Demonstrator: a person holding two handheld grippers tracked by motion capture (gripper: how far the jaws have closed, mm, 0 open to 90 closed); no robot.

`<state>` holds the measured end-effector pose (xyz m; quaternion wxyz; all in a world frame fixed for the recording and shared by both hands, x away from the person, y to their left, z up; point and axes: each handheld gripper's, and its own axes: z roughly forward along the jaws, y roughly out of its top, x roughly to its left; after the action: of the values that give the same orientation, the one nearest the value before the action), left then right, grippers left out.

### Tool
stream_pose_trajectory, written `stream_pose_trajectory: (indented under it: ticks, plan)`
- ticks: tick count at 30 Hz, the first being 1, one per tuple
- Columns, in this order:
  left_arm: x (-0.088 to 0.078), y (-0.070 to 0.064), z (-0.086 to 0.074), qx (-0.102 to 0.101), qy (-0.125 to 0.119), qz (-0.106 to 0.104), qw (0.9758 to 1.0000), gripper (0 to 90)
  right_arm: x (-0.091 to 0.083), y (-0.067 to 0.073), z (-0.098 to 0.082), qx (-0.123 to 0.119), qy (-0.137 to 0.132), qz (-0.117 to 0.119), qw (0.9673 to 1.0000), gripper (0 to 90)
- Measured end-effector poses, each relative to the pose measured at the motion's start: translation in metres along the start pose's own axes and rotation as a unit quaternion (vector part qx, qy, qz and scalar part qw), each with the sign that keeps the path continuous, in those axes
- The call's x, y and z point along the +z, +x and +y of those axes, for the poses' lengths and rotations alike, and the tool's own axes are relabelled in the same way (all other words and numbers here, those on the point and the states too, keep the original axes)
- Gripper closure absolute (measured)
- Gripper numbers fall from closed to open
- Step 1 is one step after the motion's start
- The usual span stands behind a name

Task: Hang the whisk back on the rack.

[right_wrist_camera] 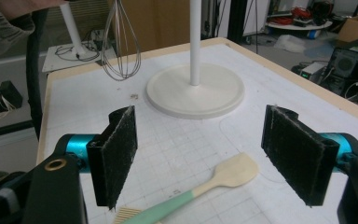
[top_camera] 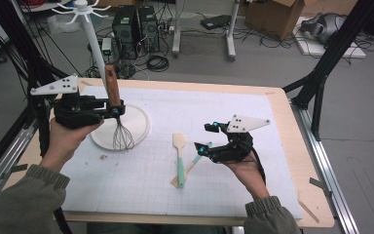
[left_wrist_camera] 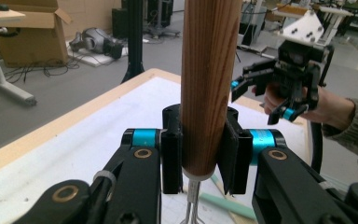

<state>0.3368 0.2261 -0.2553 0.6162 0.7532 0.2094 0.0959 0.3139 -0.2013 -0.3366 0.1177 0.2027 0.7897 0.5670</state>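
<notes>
While my left gripper (top_camera: 108, 111) clamps the whisk (top_camera: 118, 114), my right gripper's (top_camera: 208, 138) jaws gape above the spatula (top_camera: 179, 158); swinging the whisk could topple the stand (top_camera: 97, 53).

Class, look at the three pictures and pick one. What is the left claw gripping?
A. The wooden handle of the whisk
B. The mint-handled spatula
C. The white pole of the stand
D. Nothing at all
A: in the left gripper view the left claw has its pads pressed on both sides of the whisk at its wooden handle, and the high view shows the wires hanging below.
</notes>
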Motion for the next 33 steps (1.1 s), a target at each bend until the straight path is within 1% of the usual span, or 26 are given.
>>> stream_pose_trajectory:
  ticks: [1, 2, 3, 8, 13, 20, 23, 27, 28, 29, 33]
  plan:
    - [0.0, 0.001, 0.002, -0.001, -0.002, 0.001, 1.0, 72.9, -0.001, -0.001, -0.001, 0.002, 0.0, 0.0, 1.0, 24.9]
    - [0.0, 0.001, 0.004, 0.0, -0.001, 0.001, 1.0, 72.9, -0.001, -0.002, -0.003, -0.001, 0.001, -0.004, 1.0, 24.4]
    - [0.0, 0.002, 0.006, 0.001, -0.002, 0.004, 1.0, 72.9, -0.001, -0.001, -0.004, 0.003, 0.007, -0.003, 1.0, 24.3]
    - [0.0, 0.004, 0.014, 0.0, -0.001, 0.009, 1.0, 72.9, -0.002, -0.001, -0.008, -0.003, 0.01, -0.01, 0.9999, 24.2]
    - [-0.003, 0.008, 0.022, -0.001, -0.002, 0.013, 0.9999, 72.9, -0.007, -0.004, -0.015, 0.002, 0.004, -0.016, 0.9999, 24.2]
    - [-0.003, 0.013, 0.032, -0.007, -0.01, 0.018, 0.9998, 72.9, -0.013, -0.008, -0.02, 0.011, 0.001, -0.026, 0.9996, 24.2]
    - [-0.003, 0.015, 0.039, -0.005, -0.011, 0.021, 0.9997, 72.9, -0.013, -0.009, -0.021, 0.011, 0.002, -0.027, 0.9996, 24.2]
    - [-0.004, 0.017, 0.048, -0.007, -0.019, 0.023, 0.9995, 72.9, -0.012, -0.009, -0.023, 0.01, 0.003, -0.026, 0.9996, 24.2]
    - [-0.005, 0.018, 0.05, -0.004, -0.019, 0.025, 0.9995, 72.9, -0.012, -0.009, -0.023, 0.013, 0.006, -0.025, 0.9996, 24.2]
    - [-0.005, 0.018, 0.052, -0.005, -0.019, 0.026, 0.9995, 72.9, -0.011, -0.01, -0.024, 0.011, 0.009, -0.026, 0.9996, 24.2]
    - [-0.006, 0.021, 0.058, -0.008, -0.022, 0.029, 0.9993, 72.9, -0.011, -0.01, -0.023, 0.011, 0.006, -0.027, 0.9996, 24.1]
